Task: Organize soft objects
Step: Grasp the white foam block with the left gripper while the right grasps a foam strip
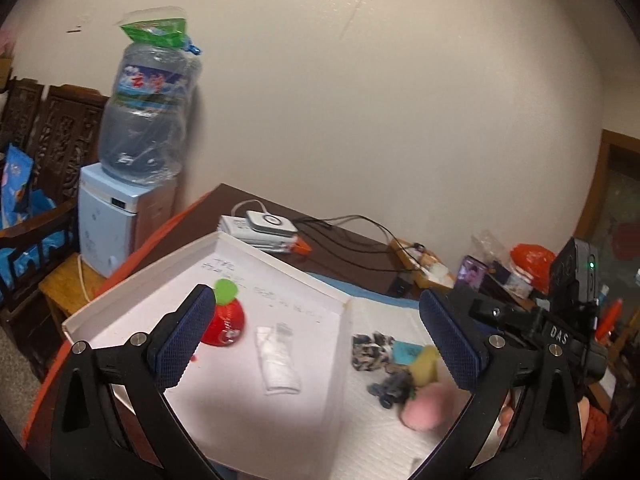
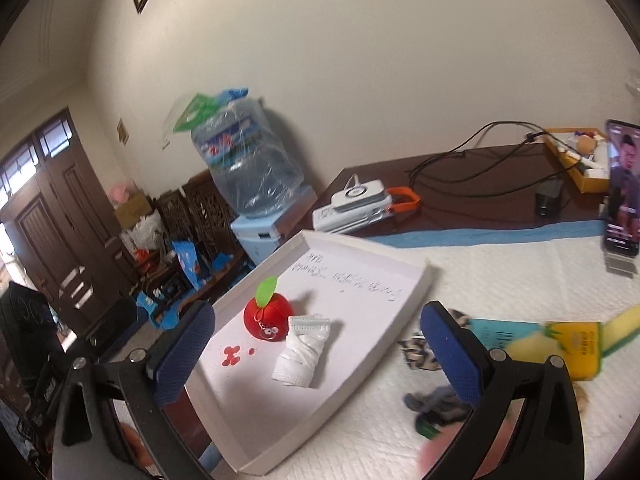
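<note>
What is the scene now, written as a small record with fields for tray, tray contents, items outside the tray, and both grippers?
tray: shallow white cardboard tray, on the white quilted mat
in tray: red plush apple with green leaf; folded white face mask
outside tray, on mat: patterned fabric scrunchie; yellow sponge; pink soft ball
left gripper: open, empty
right gripper: open, empty
</note>
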Motion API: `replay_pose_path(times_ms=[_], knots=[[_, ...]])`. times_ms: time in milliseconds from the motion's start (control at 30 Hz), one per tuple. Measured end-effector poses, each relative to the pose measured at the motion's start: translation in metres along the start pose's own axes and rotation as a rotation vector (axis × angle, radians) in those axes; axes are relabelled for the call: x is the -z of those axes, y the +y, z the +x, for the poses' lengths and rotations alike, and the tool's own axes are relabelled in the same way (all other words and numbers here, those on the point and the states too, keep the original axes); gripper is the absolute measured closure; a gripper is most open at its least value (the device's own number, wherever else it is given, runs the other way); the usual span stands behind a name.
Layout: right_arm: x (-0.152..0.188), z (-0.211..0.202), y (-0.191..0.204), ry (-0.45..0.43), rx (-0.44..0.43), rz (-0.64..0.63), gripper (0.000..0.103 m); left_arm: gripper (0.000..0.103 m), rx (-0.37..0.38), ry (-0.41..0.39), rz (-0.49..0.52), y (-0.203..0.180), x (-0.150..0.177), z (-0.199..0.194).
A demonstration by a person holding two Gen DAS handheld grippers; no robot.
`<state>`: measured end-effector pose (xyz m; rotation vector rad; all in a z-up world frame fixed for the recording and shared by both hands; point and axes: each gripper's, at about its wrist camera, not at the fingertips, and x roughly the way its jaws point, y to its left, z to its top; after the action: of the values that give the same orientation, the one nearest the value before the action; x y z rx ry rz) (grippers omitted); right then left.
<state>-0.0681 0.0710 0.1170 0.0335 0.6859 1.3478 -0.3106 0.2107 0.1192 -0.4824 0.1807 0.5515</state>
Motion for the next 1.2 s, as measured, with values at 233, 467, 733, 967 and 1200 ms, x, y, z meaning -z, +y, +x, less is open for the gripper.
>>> replay_pose_path(times_ms=[233, 467, 733, 967, 1200], knots=[[0.004, -0.063, -0.070, -0.116, 0.117, 0.116, 0.000, 0.000, 0.171, 0.264, 0.177, -0.072, 0.041, 0.029], [0.024, -0.105, -0.135, -0.126, 0.245, 0.245, 0.000, 0.000, 0.326, 0.517, 0.453, -0.150, 0.117, 0.050], [0.046, -0.094, -0.149, 0.001, 0.268, 0.211, 0.000, 0.000, 0.264, 0.641, 0.487, -0.151, 0.149, 0.062], [0.051, -0.062, -0.118, 0.088, 0.208, 0.087, 0.000, 0.000, 0.189, 0.703, 0.511, -0.157, 0.169, 0.077], [0.059, -0.032, -0.110, 0.166, 0.207, 0.049, 0.014, 0.012, 0.170, 0.677, 0.517, -0.151, 0.171, 0.075]])
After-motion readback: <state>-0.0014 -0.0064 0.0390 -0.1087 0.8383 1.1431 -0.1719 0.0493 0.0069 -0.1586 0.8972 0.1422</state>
